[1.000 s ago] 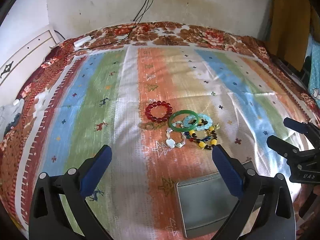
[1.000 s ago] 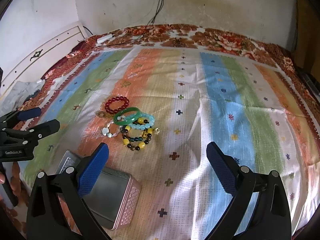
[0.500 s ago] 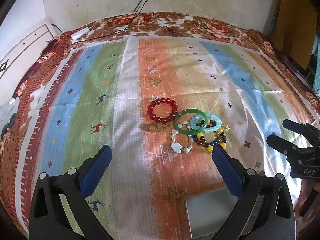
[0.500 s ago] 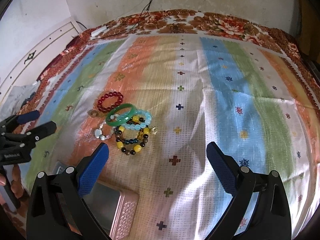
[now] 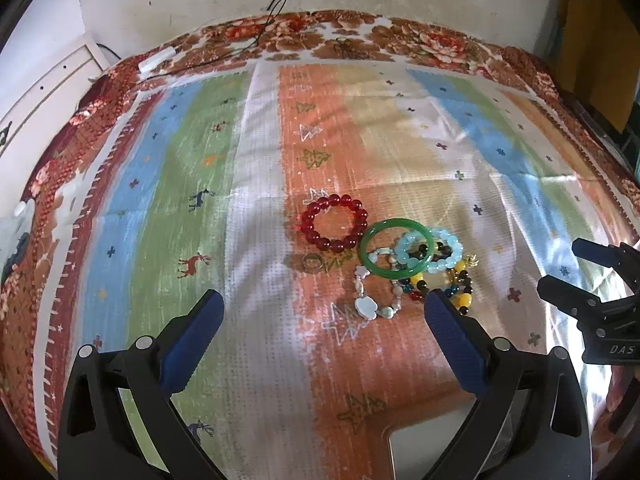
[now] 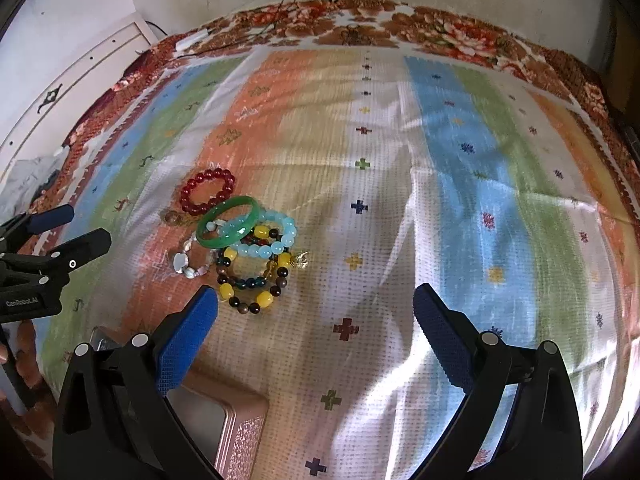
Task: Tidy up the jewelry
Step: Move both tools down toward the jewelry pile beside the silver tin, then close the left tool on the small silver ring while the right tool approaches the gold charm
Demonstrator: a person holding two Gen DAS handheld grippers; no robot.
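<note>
Where the orange stripe runs down the bed cover (image 5: 256, 360), a red bead bracelet (image 5: 334, 222), a green bangle (image 5: 396, 249) and more bead bracelets (image 6: 256, 276) lie bunched together. Nearby sits a pink tin box (image 6: 236, 428). Both the left tool (image 5: 320, 334) and the right tool (image 6: 316, 330) hang wide apart, gripping nothing.

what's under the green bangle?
The green bangle lies on the light blue bead bracelet and the white shell bracelet. Whatever sits beneath its band is hidden.
</note>
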